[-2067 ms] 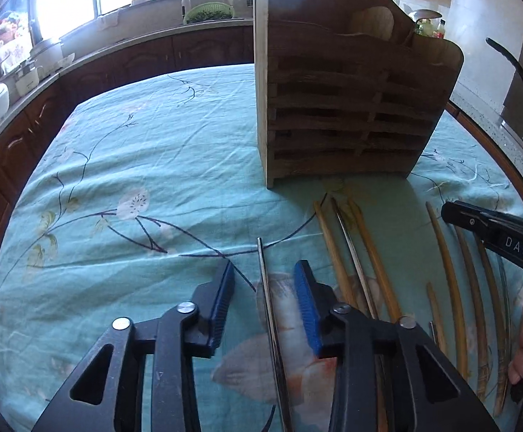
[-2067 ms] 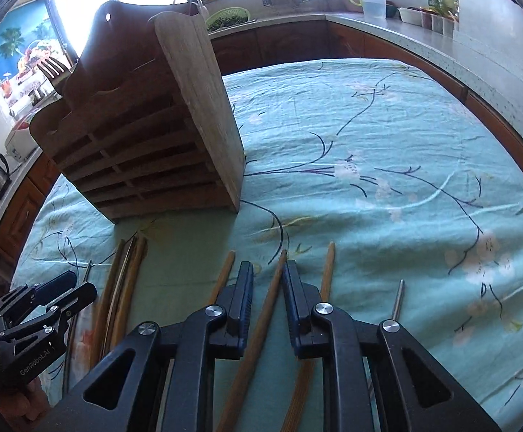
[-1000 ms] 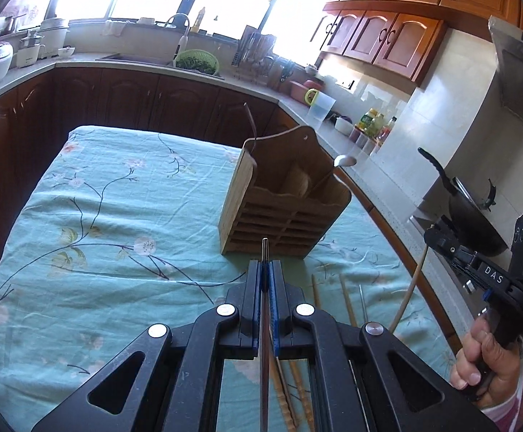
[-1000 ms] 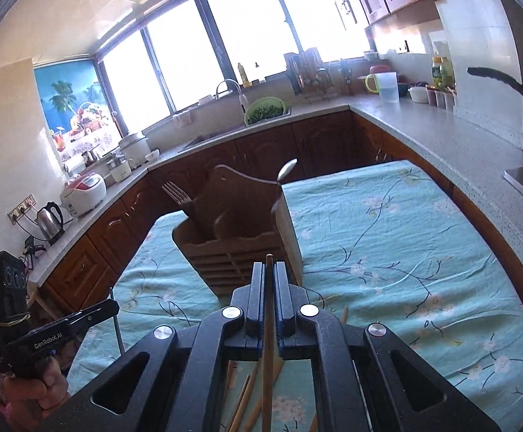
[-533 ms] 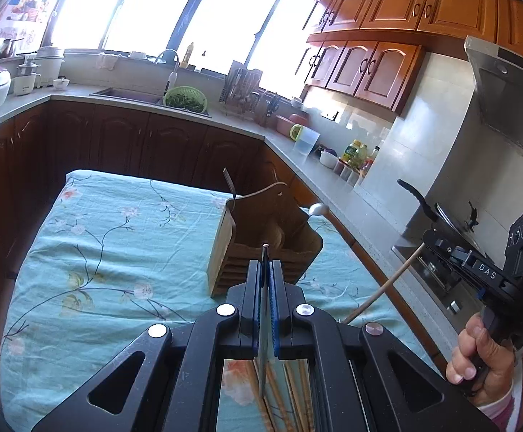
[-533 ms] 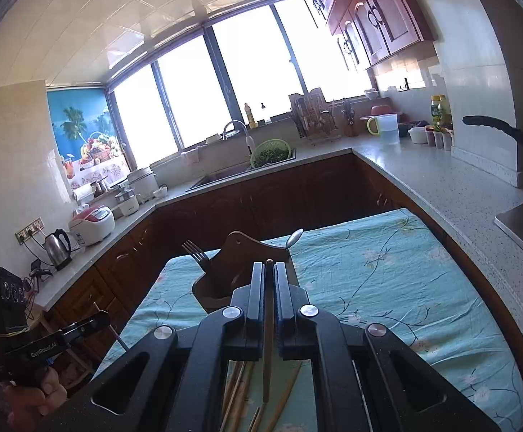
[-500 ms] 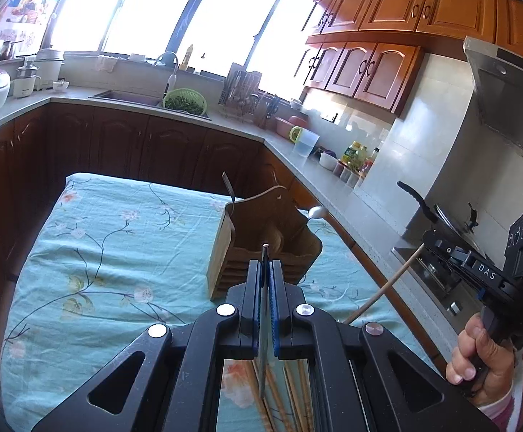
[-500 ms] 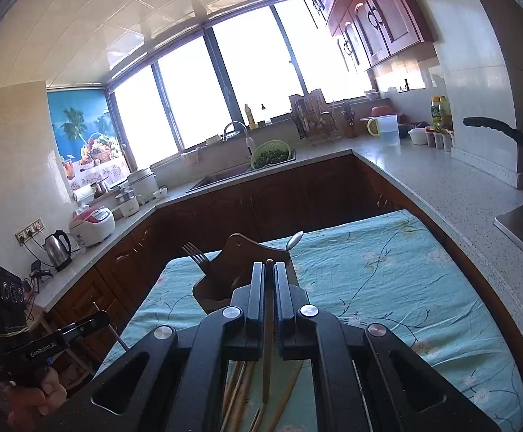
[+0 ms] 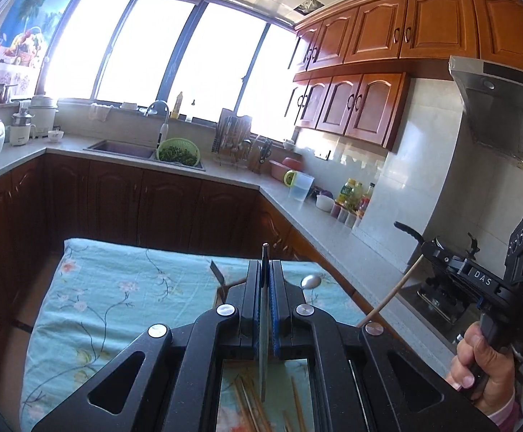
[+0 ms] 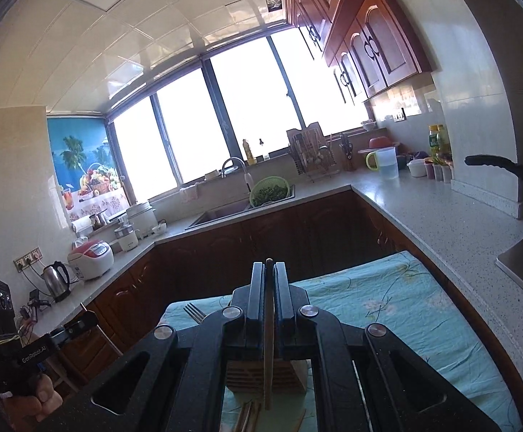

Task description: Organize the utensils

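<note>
Carry step. Your left gripper (image 9: pixel 266 284) is clamped on a metal chopstick (image 9: pixel 263 327); your right gripper (image 10: pixel 269 288) pinches a wooden chopstick (image 10: pixel 268 342). Both are lifted, the wooden holder (image 10: pixel 265 374) below and ahead. Next, I judge: lower, aim tips into a slot.

**Both utensils being carried up from the tablecloth**

The left gripper (image 9: pixel 266 284), open around a metal chopstick (image 9: pixel 263 324) on the tablecloth (image 9: pixel 117 288) 2.1 s ago, is now being held shut on it and raised high. The right gripper (image 10: pixel 269 288) is likewise being lifted with its wooden chopstick (image 10: pixel 268 342) clamped. The wooden holder (image 10: pixel 265 374), formerly close ahead, is being viewed from well above, largely hidden behind the fingers.
</note>
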The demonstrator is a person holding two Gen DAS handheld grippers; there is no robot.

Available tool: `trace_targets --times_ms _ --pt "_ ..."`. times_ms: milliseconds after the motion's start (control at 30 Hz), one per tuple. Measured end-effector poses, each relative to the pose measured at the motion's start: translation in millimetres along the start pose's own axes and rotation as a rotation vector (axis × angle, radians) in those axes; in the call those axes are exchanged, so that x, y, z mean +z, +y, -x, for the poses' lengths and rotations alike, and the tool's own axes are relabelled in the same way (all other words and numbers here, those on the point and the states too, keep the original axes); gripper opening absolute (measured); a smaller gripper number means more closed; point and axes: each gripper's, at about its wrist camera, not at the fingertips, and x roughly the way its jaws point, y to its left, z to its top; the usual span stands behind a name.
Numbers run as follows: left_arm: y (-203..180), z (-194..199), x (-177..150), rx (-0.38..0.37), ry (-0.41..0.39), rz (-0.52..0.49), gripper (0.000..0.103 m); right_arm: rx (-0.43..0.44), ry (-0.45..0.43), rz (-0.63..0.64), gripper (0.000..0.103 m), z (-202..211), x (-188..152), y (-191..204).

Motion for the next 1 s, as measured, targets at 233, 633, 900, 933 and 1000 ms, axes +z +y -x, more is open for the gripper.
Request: trace_targets --times_ms 233,633,900,933,1000 --pt "5 -40 15 0.035 -0.058 -0.005 0.002 -0.022 -0.031 0.005 0.004 -41 21 2" --pt "35 -129 -30 0.098 -0.058 0.107 0.002 -0.062 0.047 -0.040 0.004 -106 -27 -23" --pt "32 -171 -62 0.107 -0.012 0.099 0.003 -0.066 0.092 -0.048 0.005 -124 -53 -28" --pt "32 -176 -63 0.105 -0.001 0.095 0.003 -0.067 0.092 -0.044 0.005 -124 -52 -28" --pt "32 -183 -61 0.106 0.004 0.086 0.004 -0.067 0.094 -0.044 0.005 -124 -50 -28"
